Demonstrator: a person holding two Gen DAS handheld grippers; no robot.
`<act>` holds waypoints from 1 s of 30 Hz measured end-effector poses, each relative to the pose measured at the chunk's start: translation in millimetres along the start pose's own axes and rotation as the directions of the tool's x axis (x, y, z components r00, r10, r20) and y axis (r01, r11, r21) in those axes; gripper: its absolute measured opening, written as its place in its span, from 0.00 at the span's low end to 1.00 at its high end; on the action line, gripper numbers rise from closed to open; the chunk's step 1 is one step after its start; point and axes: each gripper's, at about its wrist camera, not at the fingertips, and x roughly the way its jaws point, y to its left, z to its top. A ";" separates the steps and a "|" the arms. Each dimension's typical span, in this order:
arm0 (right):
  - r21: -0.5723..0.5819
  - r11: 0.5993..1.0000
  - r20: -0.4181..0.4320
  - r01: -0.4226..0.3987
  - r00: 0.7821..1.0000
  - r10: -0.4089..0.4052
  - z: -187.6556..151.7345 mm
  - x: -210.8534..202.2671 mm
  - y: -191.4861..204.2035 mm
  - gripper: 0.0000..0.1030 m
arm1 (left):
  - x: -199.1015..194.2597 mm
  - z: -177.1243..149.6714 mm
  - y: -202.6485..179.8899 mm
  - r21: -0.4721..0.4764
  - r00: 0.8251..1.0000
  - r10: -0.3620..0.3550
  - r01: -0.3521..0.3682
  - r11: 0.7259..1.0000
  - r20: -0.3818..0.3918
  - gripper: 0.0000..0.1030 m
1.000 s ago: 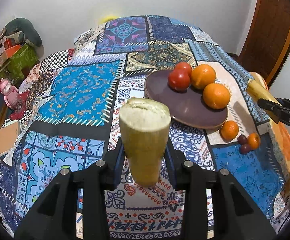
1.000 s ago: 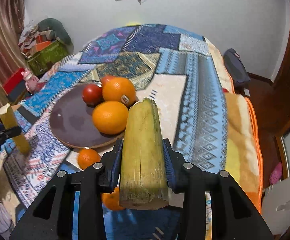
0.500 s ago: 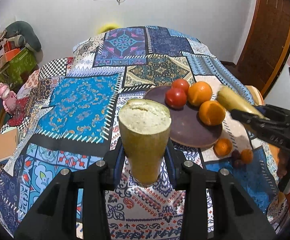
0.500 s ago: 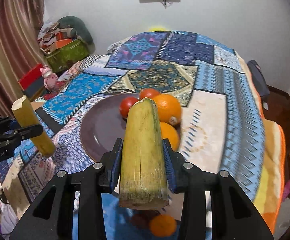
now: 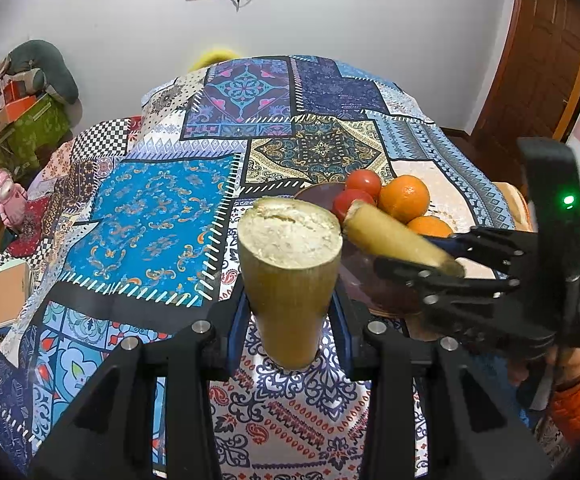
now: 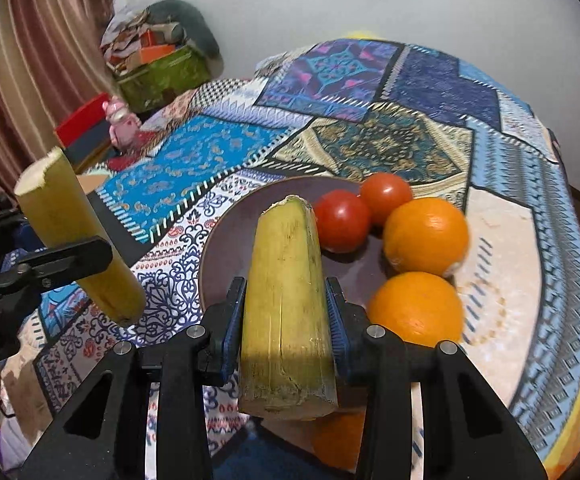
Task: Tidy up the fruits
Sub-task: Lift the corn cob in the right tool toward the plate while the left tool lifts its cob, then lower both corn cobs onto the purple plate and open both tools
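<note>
2 tomatoes (image 6: 364, 210), 2 oranges (image 6: 422, 268), purple plate (image 6: 229, 248)

At frame centre, the right tool (image 6: 285, 320) clamps a yellow-green cut sugarcane piece (image 6: 285, 304) above a round brown plate (image 6: 225, 248) holding two red tomatoes (image 6: 342, 220) and two oranges (image 6: 426, 232).

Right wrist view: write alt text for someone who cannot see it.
The right tongs grip a yellow-green cut stalk above a dark plate holding two tomatoes and two oranges. The plate sits on a patchwork cloth. At the left edge, the left tongs hold a second stalk.
</note>
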 end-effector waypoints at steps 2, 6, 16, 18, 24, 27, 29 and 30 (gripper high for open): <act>-0.015 1.000 -0.016 0.000 1.000 0.000 1.0 7.8 1.8 0.34 | 3.0 0.7 1.6 -0.003 1.000 -0.003 0.003 1.000 -0.002 0.36; -0.023 1.000 -0.033 0.000 0.999 -0.001 2.4 17.1 2.2 0.34 | 7.1 1.2 3.8 -0.001 1.000 -0.011 0.011 1.000 -0.004 0.36; -0.017 1.000 -0.073 -0.006 0.997 0.005 3.3 31.2 -1.3 0.34 | 15.2 3.5 0.7 0.006 0.999 -0.030 0.030 1.000 -0.017 0.36; -0.016 1.000 -0.066 -0.003 0.998 0.002 2.3 26.2 -2.4 0.36 | 15.2 4.4 -0.7 0.007 0.999 -0.034 0.034 0.999 -0.016 0.36; -0.005 1.000 -0.030 0.027 0.999 -0.027 -1.3 5.6 -10.5 0.37 | 10.3 7.3 -10.4 0.015 0.998 -0.055 0.055 0.998 -0.013 0.36; 0.016 1.000 -0.017 0.022 1.000 -0.022 -4.5 -5.3 -16.6 0.37 | 6.5 9.3 -16.9 0.009 0.997 -0.080 0.080 0.997 -0.010 0.36; 0.013 0.999 -0.001 0.039 0.999 -0.039 -8.5 -14.6 -19.0 0.37 | 5.5 11.6 -22.3 0.010 0.995 -0.095 0.095 0.995 -0.011 0.36; 0.009 0.999 0.005 0.052 0.999 -0.052 -10.2 -19.1 -19.8 0.37 | 5.6 12.9 -24.9 0.011 0.995 -0.099 0.099 0.995 -0.011 0.36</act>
